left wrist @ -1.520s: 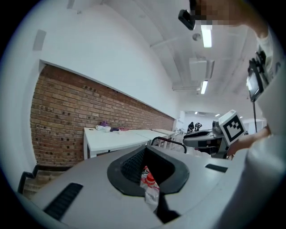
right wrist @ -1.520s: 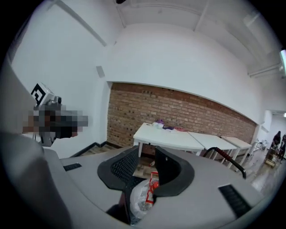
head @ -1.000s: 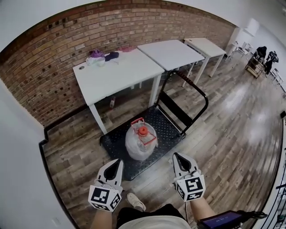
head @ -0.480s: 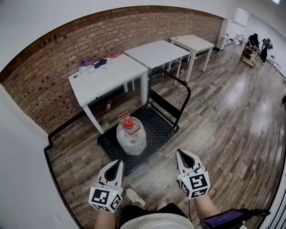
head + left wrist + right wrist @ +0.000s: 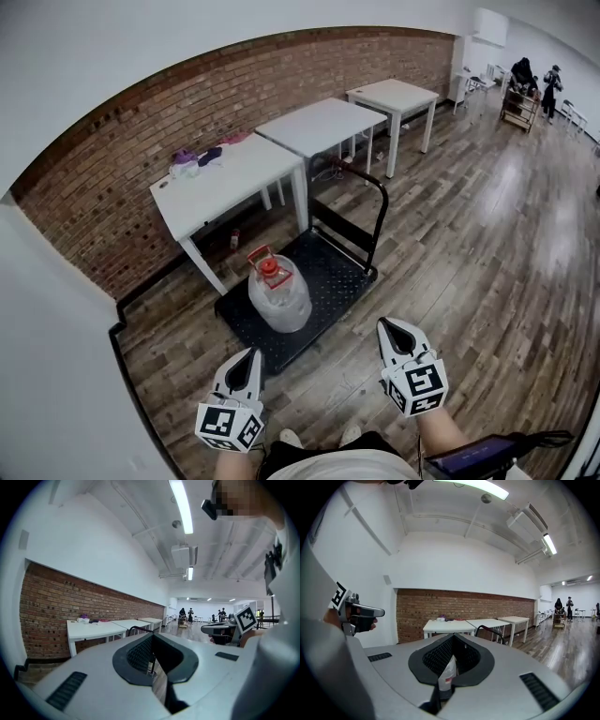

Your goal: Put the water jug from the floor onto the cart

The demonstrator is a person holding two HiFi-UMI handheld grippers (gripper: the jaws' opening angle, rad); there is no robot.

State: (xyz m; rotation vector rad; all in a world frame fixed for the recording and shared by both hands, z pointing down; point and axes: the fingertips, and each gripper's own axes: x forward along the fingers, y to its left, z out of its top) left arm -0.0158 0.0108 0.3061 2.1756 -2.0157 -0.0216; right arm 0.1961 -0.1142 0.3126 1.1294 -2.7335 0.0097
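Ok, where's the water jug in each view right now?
Head view: water jug on the cart deck, left of centre.
Left gripper view: not in it.
Right gripper view: low centre, only a sliver showing.
Shared landmark: nearest white table by the brick wall.

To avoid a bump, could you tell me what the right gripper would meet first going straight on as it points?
Probably the nearest white table: the right gripper points almost level, apparently passing above the water jug on the cart. Depth is unclear.
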